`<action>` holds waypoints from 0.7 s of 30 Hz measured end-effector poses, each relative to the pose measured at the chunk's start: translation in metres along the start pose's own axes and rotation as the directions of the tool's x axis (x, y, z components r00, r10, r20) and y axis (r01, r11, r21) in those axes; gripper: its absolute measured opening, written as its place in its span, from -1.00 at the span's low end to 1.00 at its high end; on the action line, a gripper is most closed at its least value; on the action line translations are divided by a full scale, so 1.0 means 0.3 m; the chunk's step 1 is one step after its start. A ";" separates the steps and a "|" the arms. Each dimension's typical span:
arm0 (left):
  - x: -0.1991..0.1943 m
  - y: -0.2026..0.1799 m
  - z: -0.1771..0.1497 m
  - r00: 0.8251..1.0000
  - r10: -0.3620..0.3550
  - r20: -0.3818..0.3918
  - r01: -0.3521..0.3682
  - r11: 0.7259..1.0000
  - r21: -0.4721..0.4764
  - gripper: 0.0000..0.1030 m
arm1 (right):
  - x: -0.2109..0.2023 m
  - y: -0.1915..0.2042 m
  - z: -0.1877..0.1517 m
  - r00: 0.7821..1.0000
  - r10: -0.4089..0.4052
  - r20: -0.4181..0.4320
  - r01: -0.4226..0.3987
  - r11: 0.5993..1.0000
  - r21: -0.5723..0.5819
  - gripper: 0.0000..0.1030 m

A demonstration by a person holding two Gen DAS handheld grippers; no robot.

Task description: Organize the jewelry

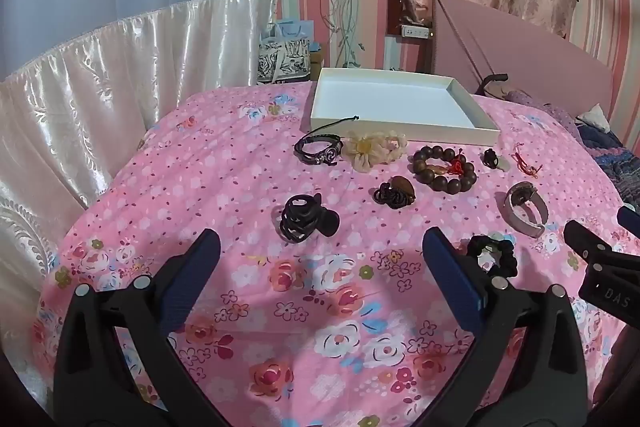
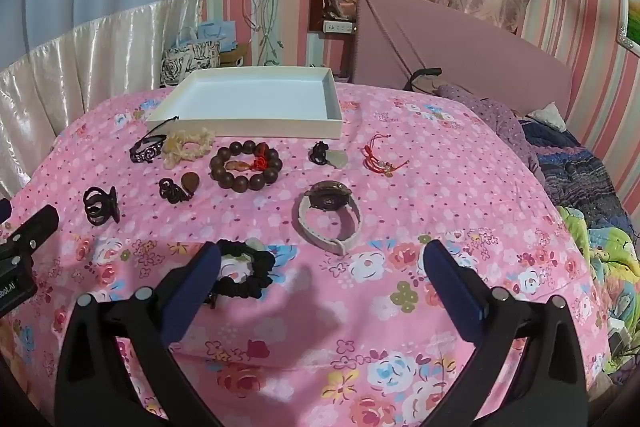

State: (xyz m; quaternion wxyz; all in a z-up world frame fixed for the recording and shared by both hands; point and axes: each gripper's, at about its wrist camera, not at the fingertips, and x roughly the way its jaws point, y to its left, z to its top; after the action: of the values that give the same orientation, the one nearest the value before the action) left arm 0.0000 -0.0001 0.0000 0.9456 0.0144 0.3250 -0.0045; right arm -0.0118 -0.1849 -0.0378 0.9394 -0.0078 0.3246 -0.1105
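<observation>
Several pieces of jewelry lie on a pink floral cloth in front of an empty white tray [image 1: 476, 131] [image 2: 332, 95]. They include a black hair claw [image 1: 306, 219] [image 2: 100, 206], a wooden bead bracelet [image 1: 444, 169] [image 2: 245, 165], a watch [image 1: 524, 207] [image 2: 329, 217], a black scrunchie [image 1: 493, 254] [image 2: 246, 273], a black braided bracelet [image 1: 318, 150] [image 2: 146, 149], a cream flower tie [image 1: 374, 149] [image 2: 188, 145] and a red string charm [image 2: 380, 155]. My left gripper [image 1: 322, 247] is open, just short of the claw. My right gripper [image 2: 320, 261] is open, the scrunchie by its left finger.
A brown pendant on black cord [image 1: 396, 191] [image 2: 180, 187] and a small dark charm [image 2: 324, 153] also lie on the cloth. A pink headboard [image 2: 460, 51] and rumpled bedding [image 2: 580, 179] are at the right. A satin drape [image 1: 100, 87] hangs at the left.
</observation>
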 end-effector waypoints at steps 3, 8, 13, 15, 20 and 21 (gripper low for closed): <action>0.000 0.002 0.001 1.000 -0.002 -0.001 0.002 1.000 -0.001 0.94 | 0.000 0.001 0.000 1.000 0.010 0.001 -0.010 1.000 0.002 0.96; -0.001 -0.001 0.000 1.000 0.004 0.003 -0.004 1.000 0.004 0.94 | -0.002 -0.003 -0.001 1.000 0.023 0.007 -0.023 1.000 0.009 0.96; -0.001 0.001 -0.001 1.000 0.004 0.005 -0.004 1.000 0.004 0.94 | 0.015 0.002 -0.008 1.000 0.001 0.007 -0.001 1.000 0.008 0.96; 0.000 0.003 -0.002 1.000 0.006 0.004 -0.006 1.000 0.004 0.94 | -0.003 -0.007 -0.009 1.000 0.001 0.009 -0.001 1.000 0.005 0.96; 0.000 0.004 0.000 1.000 0.003 0.003 -0.003 1.000 0.002 0.94 | -0.002 -0.009 -0.005 1.000 -0.001 0.005 0.001 1.000 0.003 0.96; 0.001 0.005 0.000 1.000 0.003 0.003 -0.003 1.000 0.001 0.94 | -0.002 -0.008 -0.005 1.000 -0.002 0.005 0.002 1.000 0.001 0.96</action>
State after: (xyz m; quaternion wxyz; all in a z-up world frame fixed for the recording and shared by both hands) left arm 0.0001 0.0014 -0.0001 0.9461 0.0153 0.3235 -0.0035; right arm -0.0136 -0.1870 -0.0383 0.9401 -0.0078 0.3220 -0.1118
